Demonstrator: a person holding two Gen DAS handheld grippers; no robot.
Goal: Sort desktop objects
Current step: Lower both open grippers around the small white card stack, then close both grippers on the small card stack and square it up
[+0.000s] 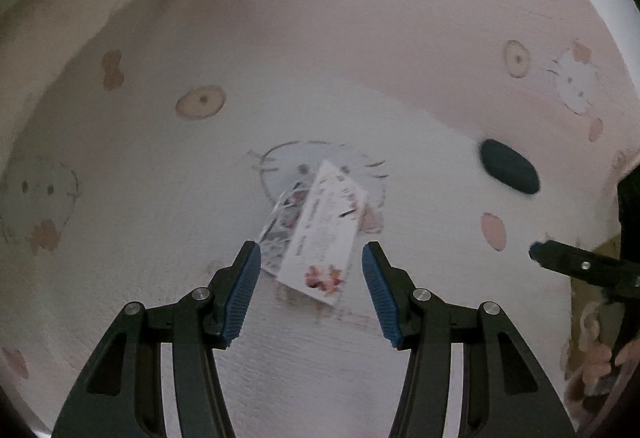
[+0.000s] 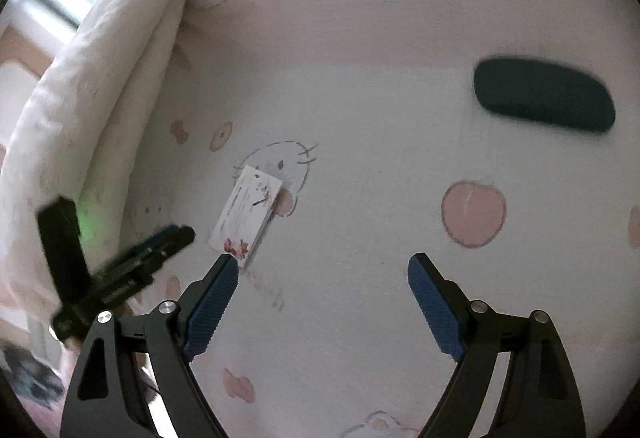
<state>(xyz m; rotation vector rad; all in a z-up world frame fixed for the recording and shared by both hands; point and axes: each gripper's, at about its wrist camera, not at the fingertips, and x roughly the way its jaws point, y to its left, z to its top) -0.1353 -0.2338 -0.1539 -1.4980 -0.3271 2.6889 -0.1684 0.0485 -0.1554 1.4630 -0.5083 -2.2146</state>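
A small stack of white printed cards (image 1: 320,234) lies on a pale pink sheet with cartoon cat prints. My left gripper (image 1: 311,254) hovers just above the cards, open, with the near end of the stack showing between its blue pads and no pad touching it. In the right wrist view the same cards (image 2: 246,214) lie ahead and to the left of my right gripper (image 2: 322,270), which is open and empty. A dark oval case (image 2: 544,96) lies to the far right, also seen in the left wrist view as a dark oval case (image 1: 509,166).
The printed sheet (image 1: 360,58) covers the whole surface. A folded white quilt (image 2: 92,98) rises along the left side. The left gripper's body (image 2: 120,274) shows at lower left of the right view; the right gripper's finger (image 1: 580,266) pokes in from the right.
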